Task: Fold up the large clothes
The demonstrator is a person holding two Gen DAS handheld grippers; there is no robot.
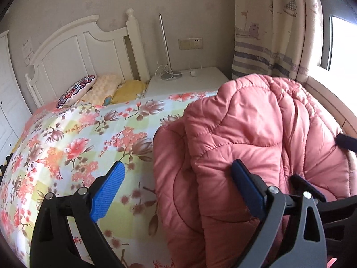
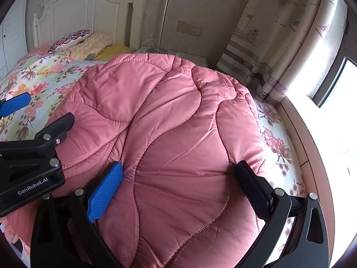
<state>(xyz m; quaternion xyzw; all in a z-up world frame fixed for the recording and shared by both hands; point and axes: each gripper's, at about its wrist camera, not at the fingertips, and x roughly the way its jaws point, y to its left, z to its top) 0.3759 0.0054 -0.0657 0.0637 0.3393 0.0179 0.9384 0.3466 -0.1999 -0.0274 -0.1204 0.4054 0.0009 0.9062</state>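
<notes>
I am looking at the pink quilted jacket (image 2: 178,138) lying bunched in a thick folded heap on the floral bedspread (image 1: 78,138), toward the window side of the bed. My right gripper (image 2: 178,178) is standing wide, its 2 fingers pressing into the puffy fabric on either side of a bulge without pinching it. My left gripper (image 1: 176,178) is also gaping wide, 1 finger over the bedspread, the other against the jacket's edge. 3 pillows (image 1: 98,89) are sitting by the white headboard (image 1: 84,47).
</notes>
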